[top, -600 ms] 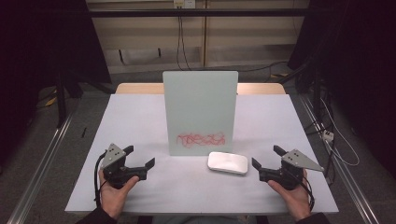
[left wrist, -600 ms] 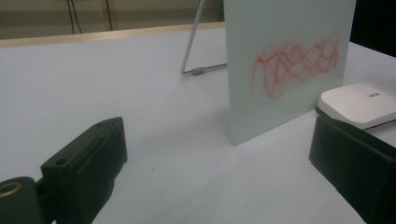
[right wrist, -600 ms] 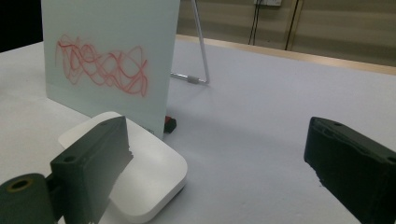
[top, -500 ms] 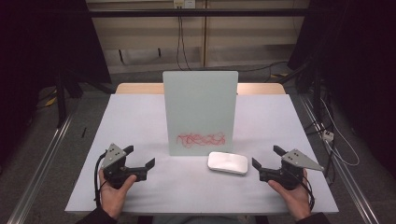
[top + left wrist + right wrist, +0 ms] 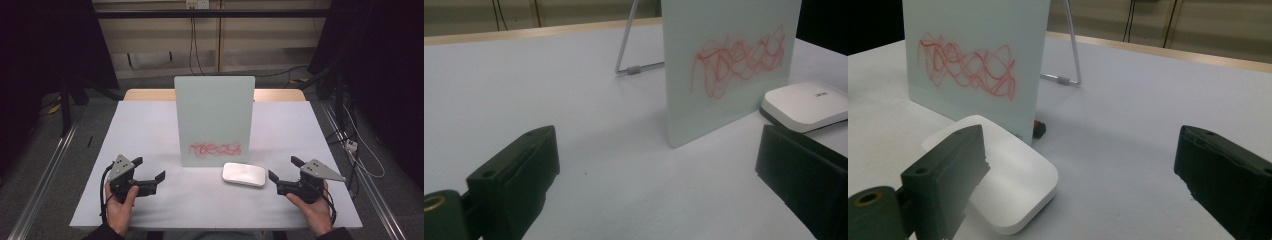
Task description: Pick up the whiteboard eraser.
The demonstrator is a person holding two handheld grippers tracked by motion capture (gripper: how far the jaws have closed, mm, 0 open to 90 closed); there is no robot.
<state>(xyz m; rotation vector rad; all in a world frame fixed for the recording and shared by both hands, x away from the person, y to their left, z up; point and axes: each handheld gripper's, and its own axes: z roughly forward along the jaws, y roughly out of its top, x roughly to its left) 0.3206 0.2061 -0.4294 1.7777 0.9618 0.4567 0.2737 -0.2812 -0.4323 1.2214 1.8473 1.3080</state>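
Left tool point(image 5: 149, 174), right tool point(image 5: 282, 169): blocky black jaws wide apart, holding nothing. Matte white counter point(image 5: 150, 125). Upright frosted board point(image 5: 214, 112), red scribble point(image 5: 215, 148). Smooth white rounded-square pad point(image 5: 243, 174).

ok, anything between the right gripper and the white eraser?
Nothing. In the high view only bare table separates the right gripper from the white eraser; the right gripper view has the eraser just ahead of its open jaws.

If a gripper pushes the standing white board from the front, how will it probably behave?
The white board looks stiff and thin. It stands nearly upright on a wire stand behind it, so it may slide or tip backward. Wiping the red scribble likely needs light pressure.
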